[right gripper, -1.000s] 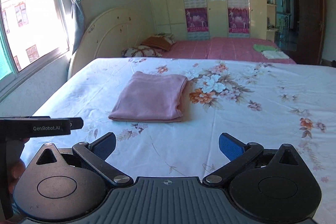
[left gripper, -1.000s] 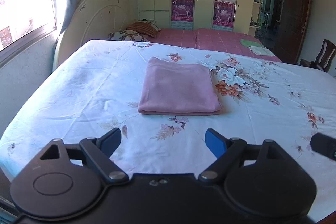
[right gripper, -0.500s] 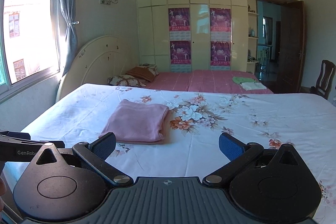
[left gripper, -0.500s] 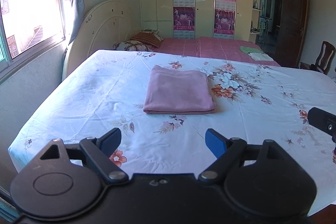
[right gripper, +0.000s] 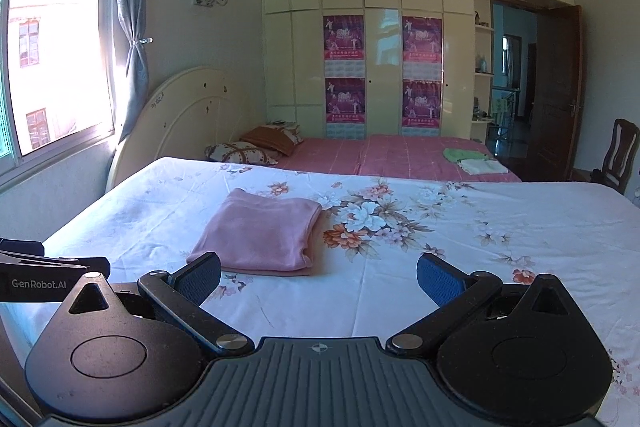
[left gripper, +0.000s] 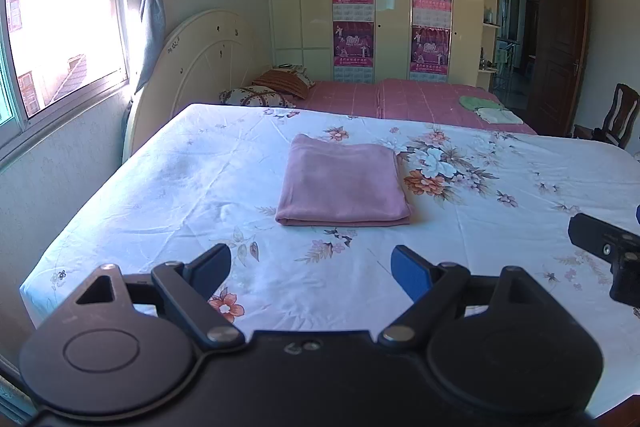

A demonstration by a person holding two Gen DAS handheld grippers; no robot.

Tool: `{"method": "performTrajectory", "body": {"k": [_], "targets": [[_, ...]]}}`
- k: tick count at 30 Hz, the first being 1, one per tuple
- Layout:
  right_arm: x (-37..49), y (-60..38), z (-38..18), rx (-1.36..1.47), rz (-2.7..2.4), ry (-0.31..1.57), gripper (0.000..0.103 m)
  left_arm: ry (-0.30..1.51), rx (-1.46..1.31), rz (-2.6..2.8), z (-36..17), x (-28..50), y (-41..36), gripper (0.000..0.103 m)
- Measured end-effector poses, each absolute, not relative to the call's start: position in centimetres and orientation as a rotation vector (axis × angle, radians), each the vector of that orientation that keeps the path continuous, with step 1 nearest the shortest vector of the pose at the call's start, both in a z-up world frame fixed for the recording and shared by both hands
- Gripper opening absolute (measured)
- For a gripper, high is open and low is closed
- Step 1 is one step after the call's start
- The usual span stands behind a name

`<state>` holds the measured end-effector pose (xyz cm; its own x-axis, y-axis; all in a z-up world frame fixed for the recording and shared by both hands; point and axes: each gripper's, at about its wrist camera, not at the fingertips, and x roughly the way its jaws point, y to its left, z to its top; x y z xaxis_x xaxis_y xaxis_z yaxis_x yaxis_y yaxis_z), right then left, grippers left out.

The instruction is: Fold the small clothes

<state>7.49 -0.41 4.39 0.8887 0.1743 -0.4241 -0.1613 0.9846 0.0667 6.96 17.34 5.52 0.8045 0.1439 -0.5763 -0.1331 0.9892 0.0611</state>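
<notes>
A pink cloth (left gripper: pixel 343 183) lies folded into a neat rectangle on the white floral bed sheet (left gripper: pixel 192 187). It also shows in the right wrist view (right gripper: pixel 260 233) on the sheet (right gripper: pixel 460 267). My left gripper (left gripper: pixel 310 269) is open and empty, held back above the bed's near edge, apart from the cloth. My right gripper (right gripper: pixel 318 277) is open and empty, also back from the cloth, to its right. The right gripper's body shows at the right edge of the left wrist view (left gripper: pixel 608 247).
A second bed with a pink cover (left gripper: pixel 400 99) stands behind, with pillows (left gripper: pixel 272 87) and folded green and white cloths (left gripper: pixel 488 109). A window (left gripper: pixel 52 19) is on the left, a wardrobe (left gripper: pixel 392 11) at the back, a chair (left gripper: pixel 618 119) and door at the right.
Both grippers have drawn back and risen away from the folded cloth, which now looks smaller and farther. Both stayed open and empty.
</notes>
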Motion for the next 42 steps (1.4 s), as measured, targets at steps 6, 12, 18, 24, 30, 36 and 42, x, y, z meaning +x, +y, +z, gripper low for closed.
{"method": "performTrajectory", "body": {"k": [6,12,18,24,30,36,42], "targets": [[7.78,-0.60,4.33,0.032,0.173,0.444,0.103,0.614,0.020,0.148,5.57,7.01,17.24,0.087],[7.94,-0.68,4.34,0.031,0.176,0.444,0.103,0.614,0.019,0.150,5.71,7.16,17.18,0.087],[7.91,-0.73,4.30,0.032,0.177,0.449,0.103,0.613,0.020,0.150,5.68,7.16,17.19,0.087],[7.90,-0.80,4.33,0.034,0.177,0.451,0.103,0.613,0.018,0.148,5.72,7.21,17.17,0.087],[7.88,-0.80,4.31,0.034,0.175,0.449,0.103,0.614,0.020,0.149,5.83,7.35,17.01,0.087],[7.97,-0.74,4.19,0.034,0.176,0.453,0.103,0.618,0.018,0.151,5.79,7.39,16.80,0.087],[8.04,-0.72,4.12,0.036,0.178,0.457,0.103,0.620,0.017,0.150,5.63,7.49,16.73,0.087]]}}
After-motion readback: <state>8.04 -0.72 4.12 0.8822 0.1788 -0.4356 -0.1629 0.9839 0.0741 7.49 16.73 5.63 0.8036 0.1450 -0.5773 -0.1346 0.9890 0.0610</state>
